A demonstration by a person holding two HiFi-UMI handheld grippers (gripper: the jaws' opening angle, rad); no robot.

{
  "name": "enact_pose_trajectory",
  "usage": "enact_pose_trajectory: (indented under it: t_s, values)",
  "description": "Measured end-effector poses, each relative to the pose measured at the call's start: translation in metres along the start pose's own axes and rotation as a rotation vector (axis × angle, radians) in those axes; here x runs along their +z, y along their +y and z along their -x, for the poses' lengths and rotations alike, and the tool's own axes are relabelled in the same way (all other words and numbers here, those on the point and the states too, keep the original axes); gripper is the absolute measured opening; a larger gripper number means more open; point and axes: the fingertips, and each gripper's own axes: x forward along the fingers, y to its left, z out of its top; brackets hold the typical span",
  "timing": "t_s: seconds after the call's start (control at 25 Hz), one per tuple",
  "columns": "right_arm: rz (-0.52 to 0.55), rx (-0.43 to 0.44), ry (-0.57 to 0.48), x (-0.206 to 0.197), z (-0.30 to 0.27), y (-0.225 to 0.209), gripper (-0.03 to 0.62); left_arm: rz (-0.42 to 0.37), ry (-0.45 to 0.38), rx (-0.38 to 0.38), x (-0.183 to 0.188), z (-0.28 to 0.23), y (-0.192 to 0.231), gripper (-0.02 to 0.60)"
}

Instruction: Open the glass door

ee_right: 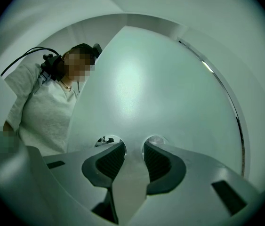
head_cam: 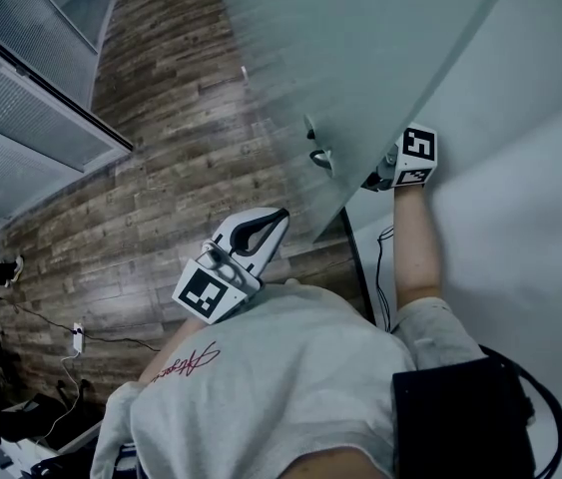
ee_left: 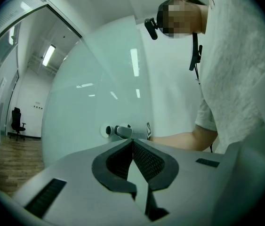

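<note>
Two grippers work at the frosted glass door (head_cam: 360,58), which stands swung partway out over the wood-plank floor (head_cam: 161,178), its free edge just in front of the person's white shirt (head_cam: 281,387). On the far face of the door, the right gripper (ee_right: 131,147) reaches in at handle height. Its jaws stand a little apart and are clamped on the pale handle (ee_right: 130,175) that runs between the ribbed pads, with the glass close behind. In the head view only this gripper's marker cube and dark body show past the door's edge, at the end of the bare forearm (head_cam: 415,247). The left gripper (head_cam: 279,218) hangs free on the near side, held close to the person's chest and apart from the door. Its jaws are closed tip to tip with nothing between them, and it points toward the second handle (ee_left: 122,131) mounted on that face.
</note>
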Motion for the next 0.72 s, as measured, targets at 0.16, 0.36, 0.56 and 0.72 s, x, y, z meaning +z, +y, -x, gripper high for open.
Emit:
enact_pose_trajectory:
  t_s: [0.16, 0.36, 0.56, 0.72]
  values:
    - [0.005, -0.026, -0.021, 0.003, 0.005, -0.003, 0.133, 0.013, 0.008, -0.001, -0.003, 0.002, 0.000, 0.017]
    - [0.008, -0.070, -0.038, 0.003, 0.010, -0.008, 0.133, 0.022, 0.014, -0.001, -0.006, 0.003, 0.002, 0.017]
    - [0.004, -0.087, -0.045, 0.003, 0.015, -0.010, 0.133, 0.026, 0.019, -0.003, -0.010, 0.003, 0.001, 0.017]
    - [0.009, -0.086, -0.025, 0.001, 0.017, -0.011, 0.133, 0.034, 0.019, 0.005, -0.012, 0.003, 0.002, 0.017]
